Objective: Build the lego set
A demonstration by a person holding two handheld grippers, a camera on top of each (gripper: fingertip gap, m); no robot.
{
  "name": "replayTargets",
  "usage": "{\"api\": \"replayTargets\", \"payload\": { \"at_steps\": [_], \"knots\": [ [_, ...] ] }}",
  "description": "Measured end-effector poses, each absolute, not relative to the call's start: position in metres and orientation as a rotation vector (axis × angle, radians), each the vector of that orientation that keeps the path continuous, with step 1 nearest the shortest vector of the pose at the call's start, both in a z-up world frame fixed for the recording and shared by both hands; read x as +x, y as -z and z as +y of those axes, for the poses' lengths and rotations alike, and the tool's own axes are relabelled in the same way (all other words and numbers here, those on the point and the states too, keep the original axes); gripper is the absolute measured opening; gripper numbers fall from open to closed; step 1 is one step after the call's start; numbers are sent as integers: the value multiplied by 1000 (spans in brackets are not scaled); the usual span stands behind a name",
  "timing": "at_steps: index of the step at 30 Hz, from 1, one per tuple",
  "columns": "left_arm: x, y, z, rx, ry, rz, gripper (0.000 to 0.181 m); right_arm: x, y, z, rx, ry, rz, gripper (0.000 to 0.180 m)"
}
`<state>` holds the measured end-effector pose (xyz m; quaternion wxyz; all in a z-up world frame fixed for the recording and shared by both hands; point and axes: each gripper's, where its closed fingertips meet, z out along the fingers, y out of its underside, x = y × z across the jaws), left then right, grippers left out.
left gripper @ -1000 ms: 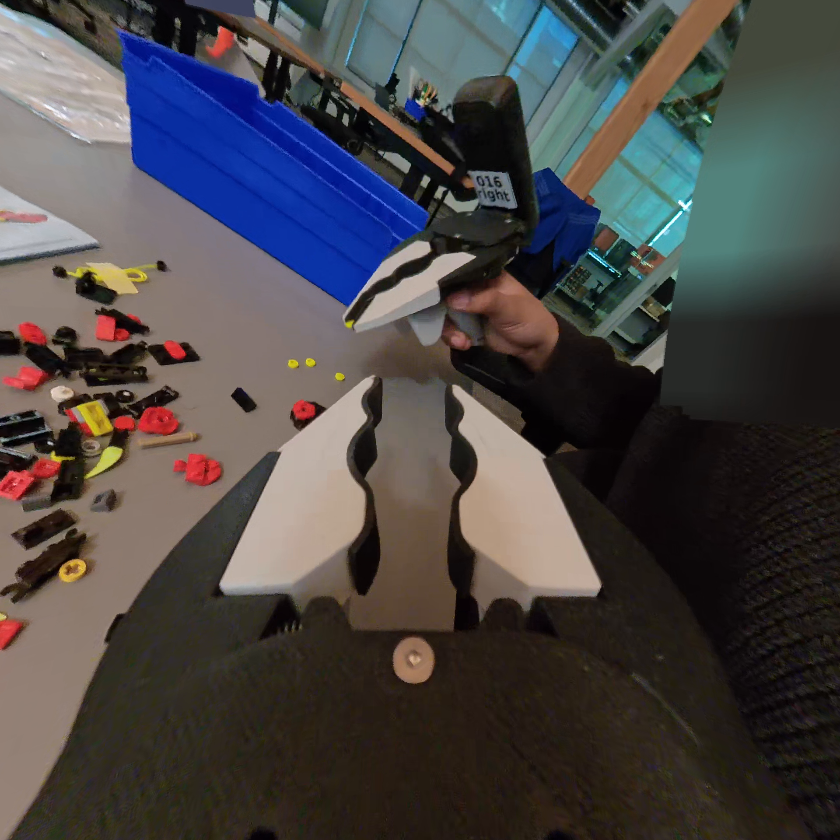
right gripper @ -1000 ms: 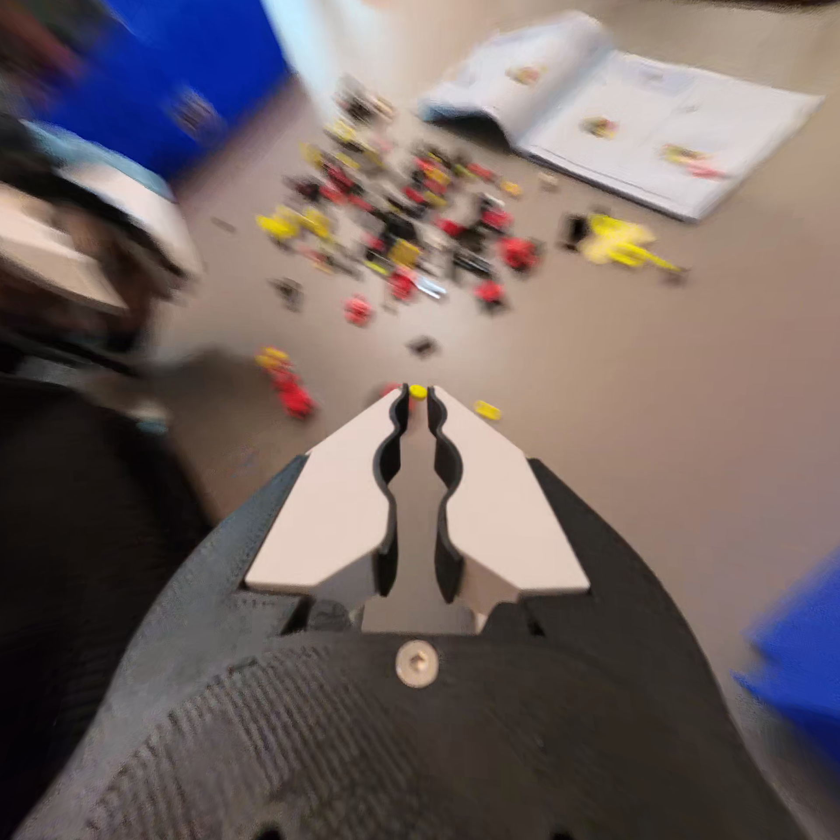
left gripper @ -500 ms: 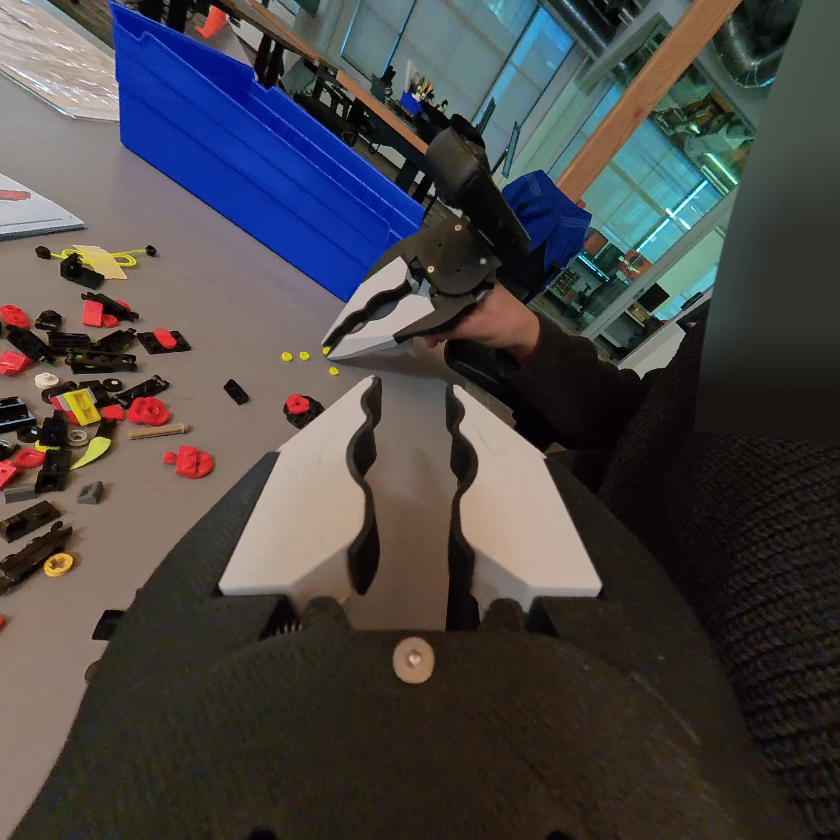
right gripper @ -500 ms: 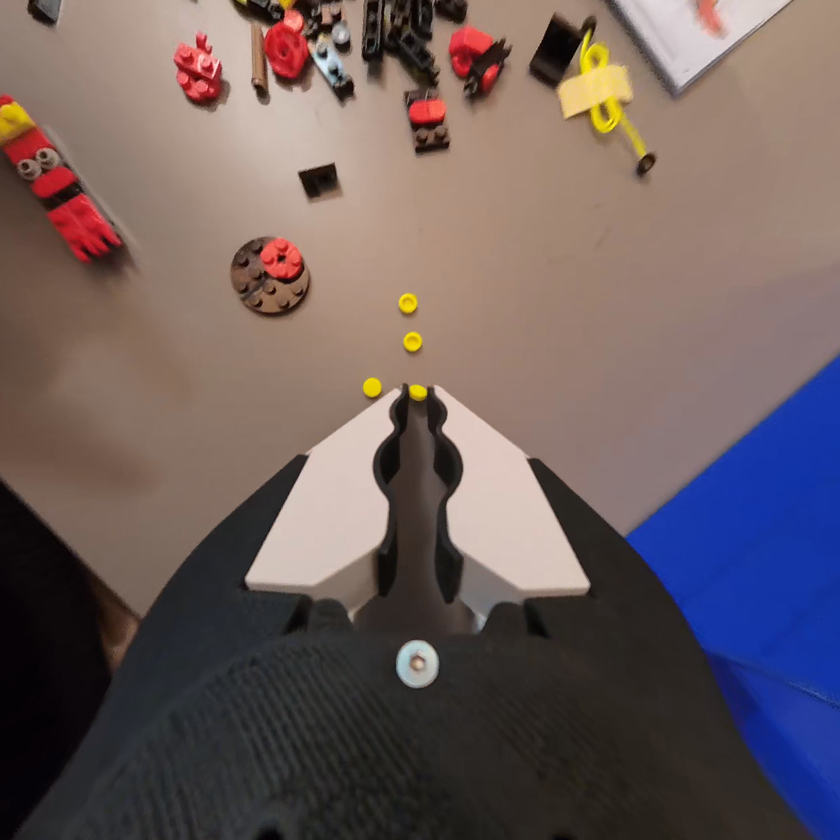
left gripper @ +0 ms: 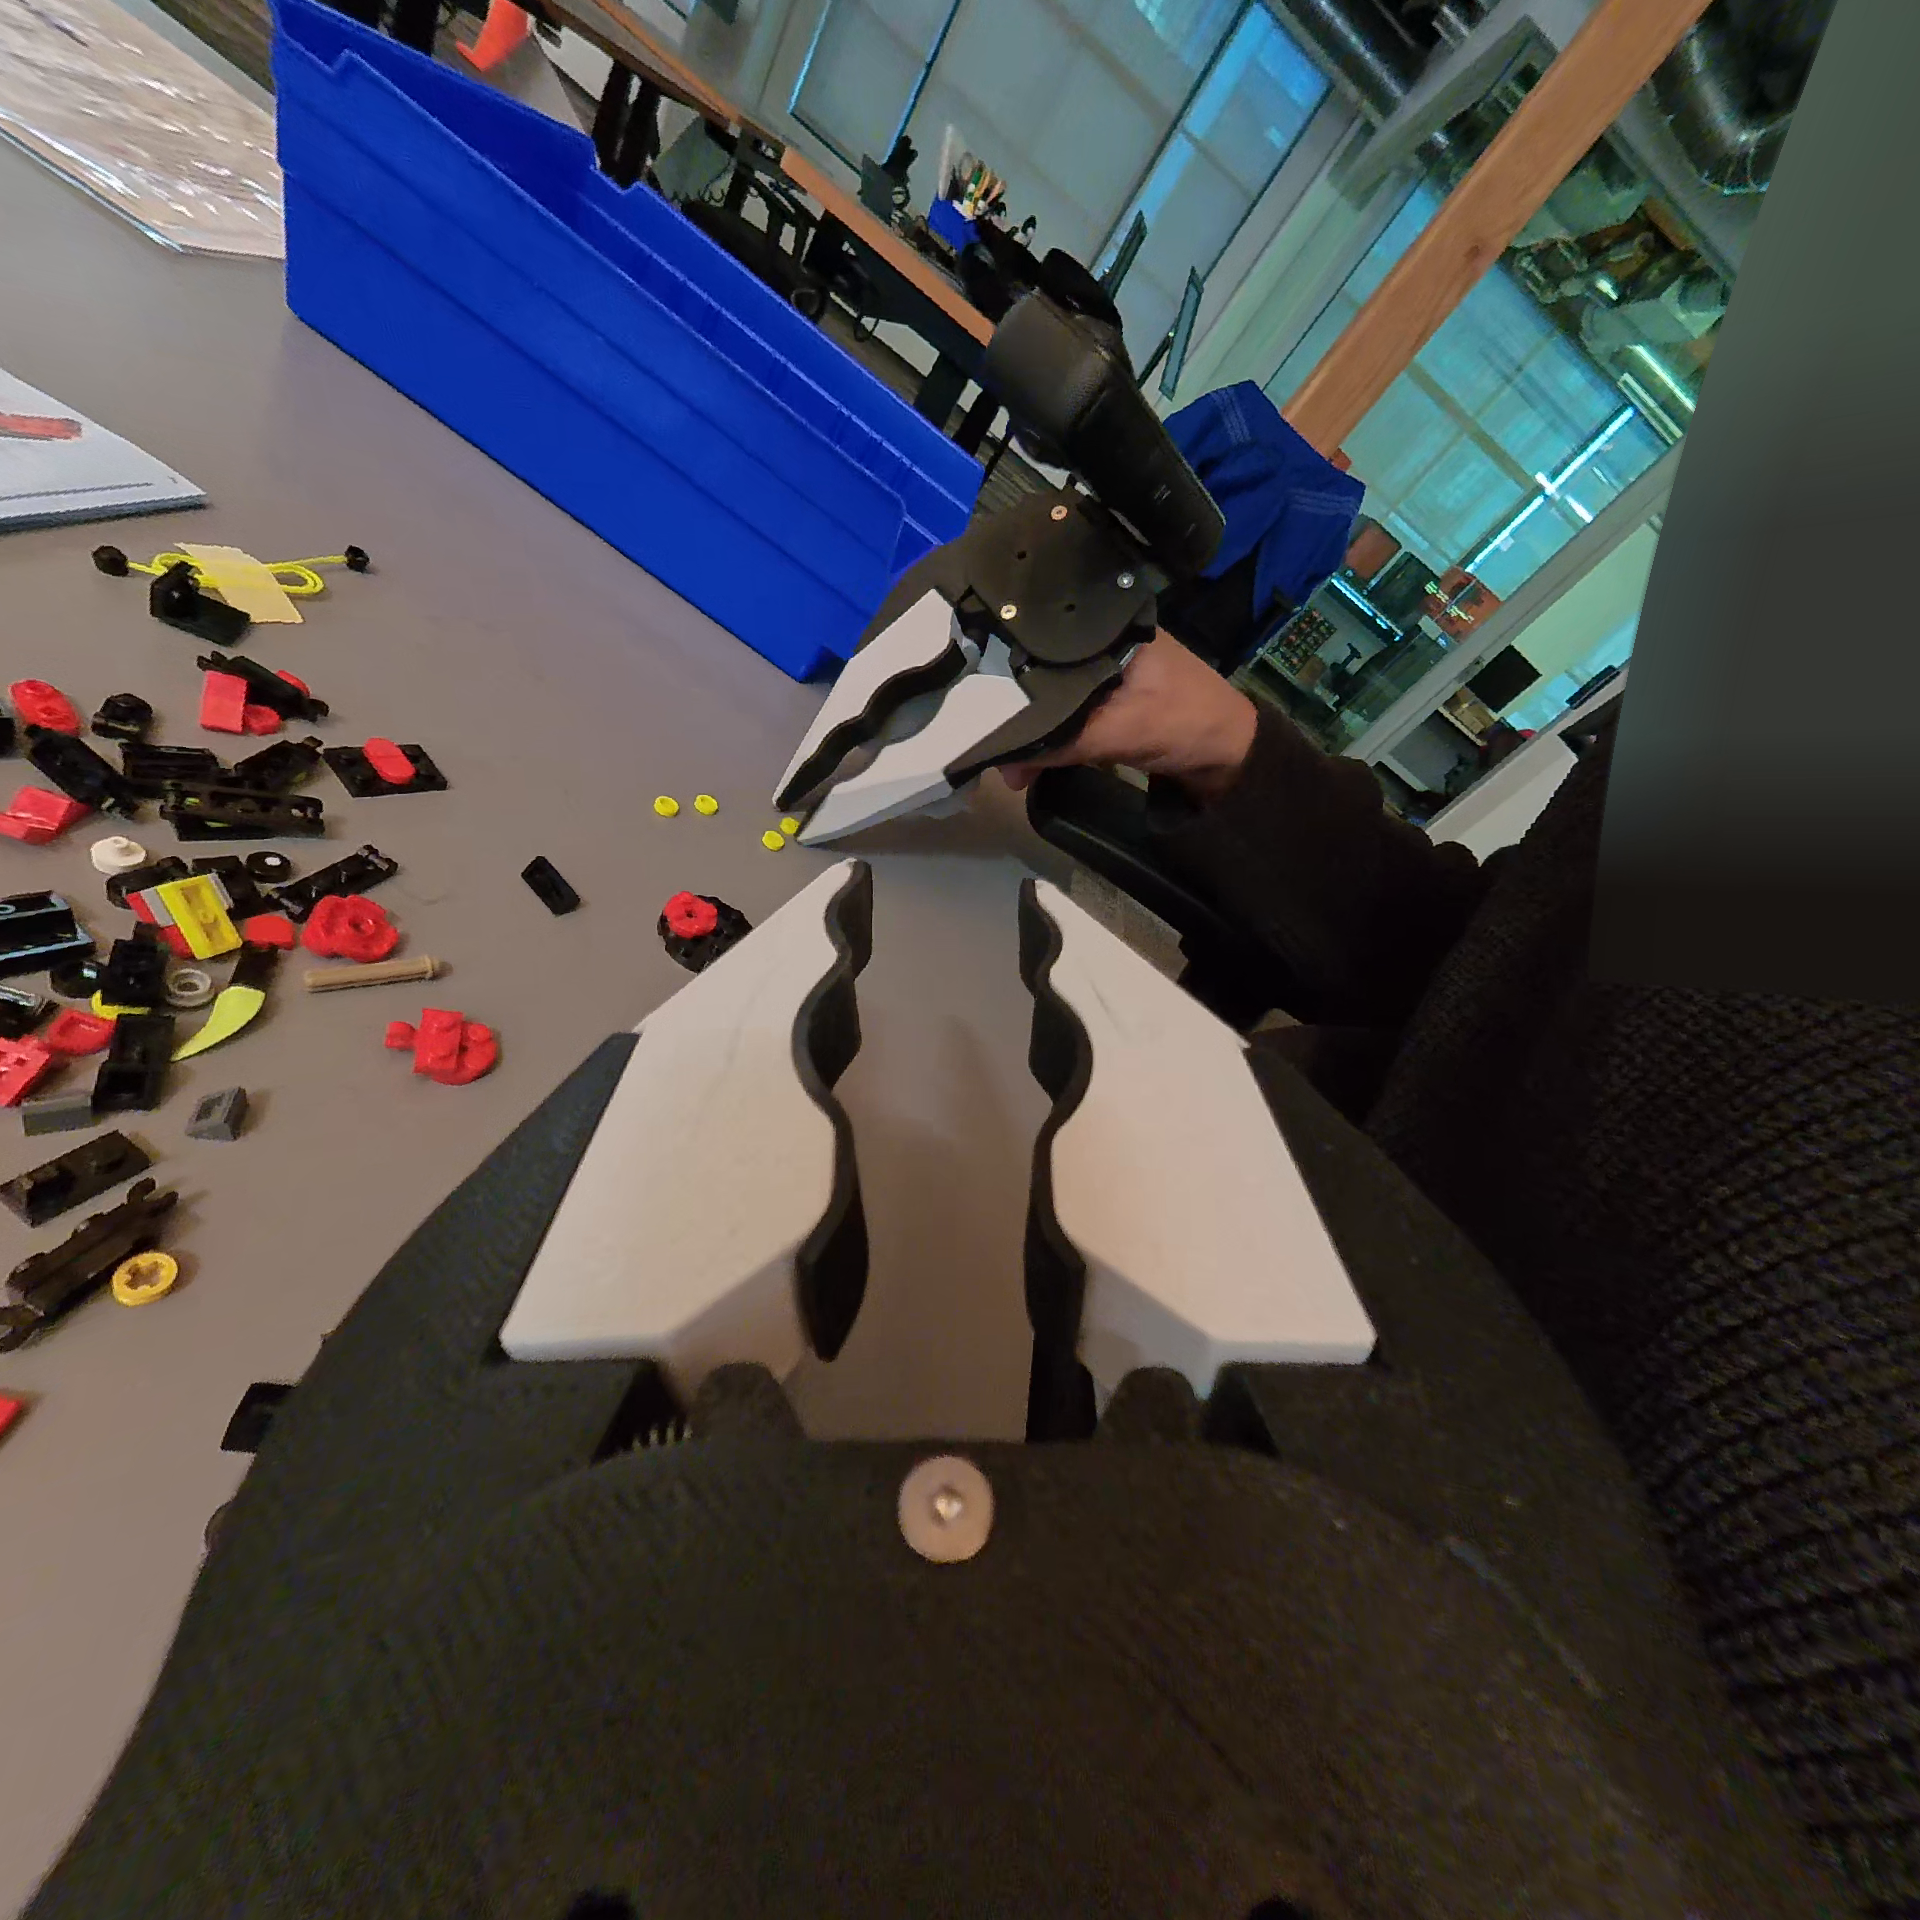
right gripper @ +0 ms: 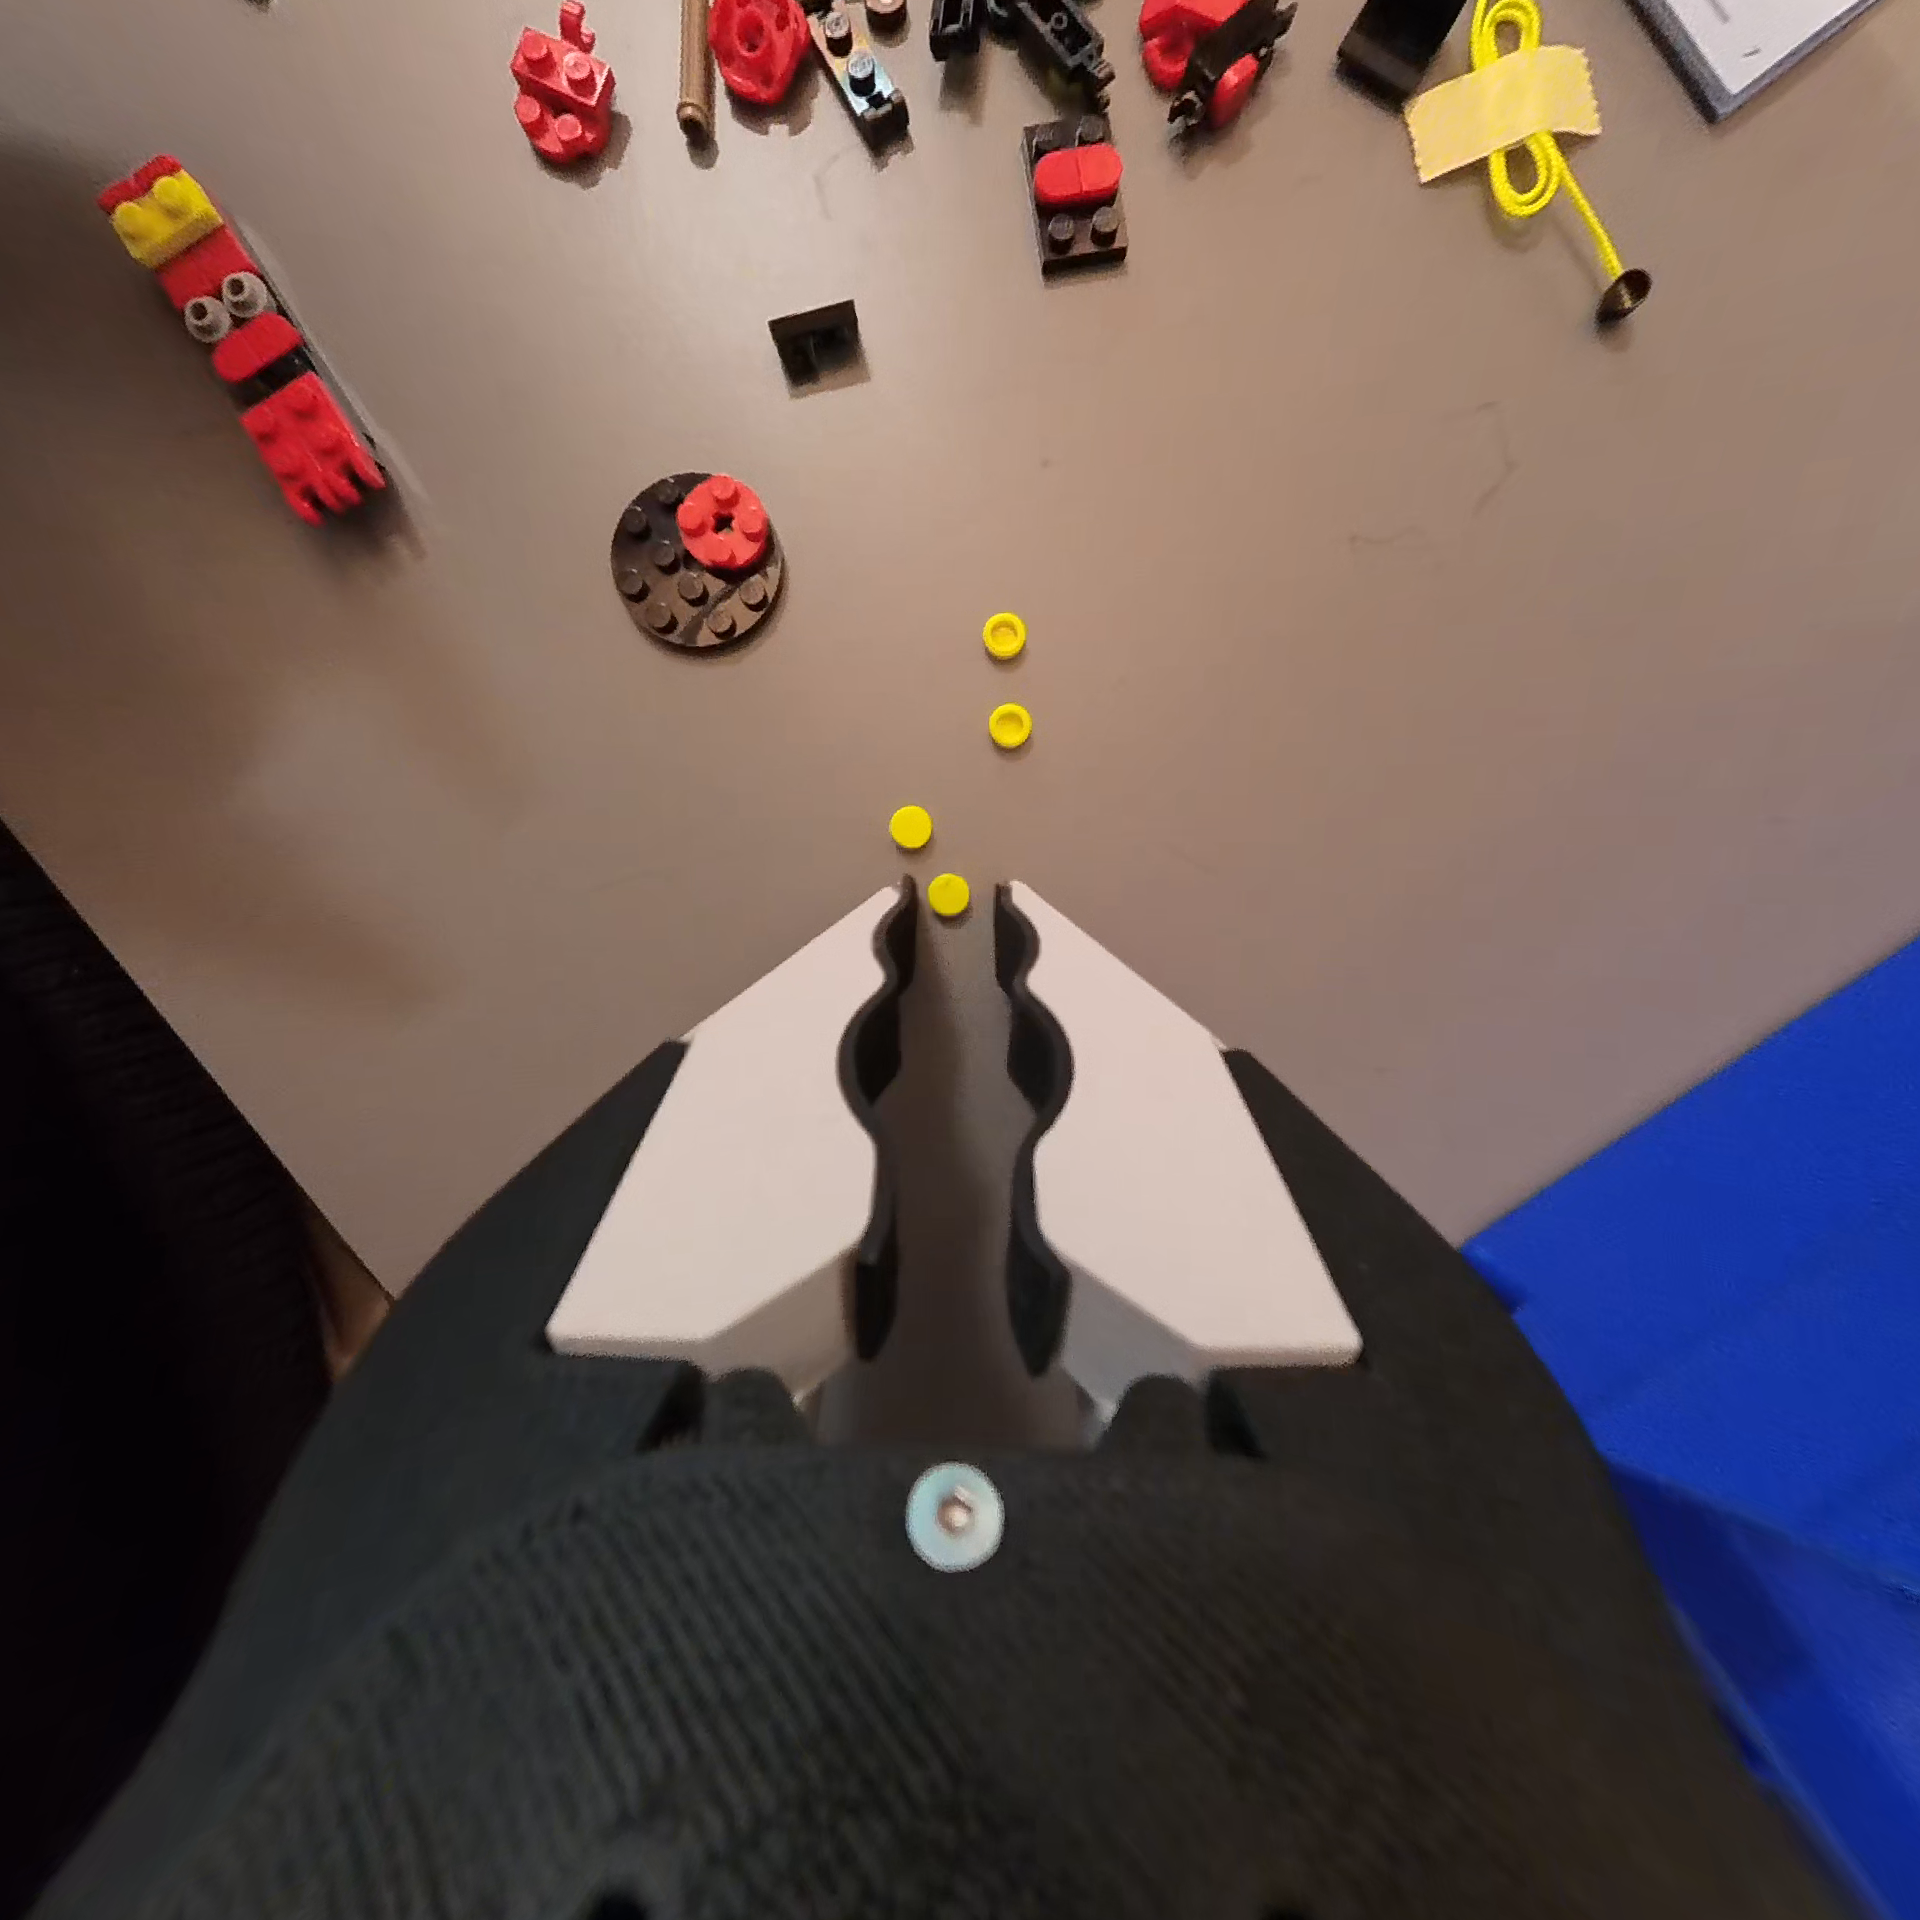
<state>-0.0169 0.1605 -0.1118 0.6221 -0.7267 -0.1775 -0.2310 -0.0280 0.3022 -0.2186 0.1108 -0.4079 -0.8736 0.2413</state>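
1. right gripper [right gripper: 954, 896]: pointed steeply down at the counter [right gripper: 1351, 623], fingers parted narrowly, holding nothing. a small yellow round tile [right gripper: 949, 895] lies on the counter just at the tips, nearer the left finger; judged to be lined up for a pinch on that tile.
2. left gripper [left gripper: 940, 883]: held back near the counter's edge, fingers fairly wide and empty; judged to be waiting.
3. yellow tiles: three more [right gripper: 910, 828] trail away in a loose line, flat, glossy, very small; likely to slip from a pinch.
4. round dark plate with a red round brick on it [right gripper: 698, 561]: far left of the tiles, apart from them.
5. red, yellow and black sub-build [right gripper: 244, 343]: long, narrow, lying at far left.
6. loose parts [left gripper: 208, 914]: red, black and yellow, scattered at the far side.
7. blue bin [left gripper: 582, 343]: at the right edge, clear of the work.
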Motion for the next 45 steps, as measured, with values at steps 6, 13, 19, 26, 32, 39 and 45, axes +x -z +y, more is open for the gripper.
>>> {"api": "replayTargets", "payload": {
  "at_steps": [6, 13, 19, 26, 32, 39, 45],
  "knots": [
    [-17, 113, 161, -1673, 535, -410, 26, -26, 215, 305, -1208, -728, -2564, 12],
    [-17, 113, 161, -1676, 538, -410, 26, -25, 219, 302, -1212, -721, -2582, 5],
    [-15, 114, 162, -1681, 544, -409, 26, -28, 216, 300, -1203, -744, -2562, 7],
    [-15, 113, 162, -1674, 547, -413, 25, -49, 195, 296, -1231, -922, -2407, 12],
    [-13, 115, 165, -1682, 550, -412, 25, -55, 206, 288, -1212, -899, -2446, 11],
    [-8, 117, 168, -1692, 566, -403, 25, -61, 217, 291, -1290, -906, -2456, 11],
    [-5, 119, 169, -1705, 574, -395, 25, -57, 217, 286, -1295, -948, -2489, 6]
  ]
}}
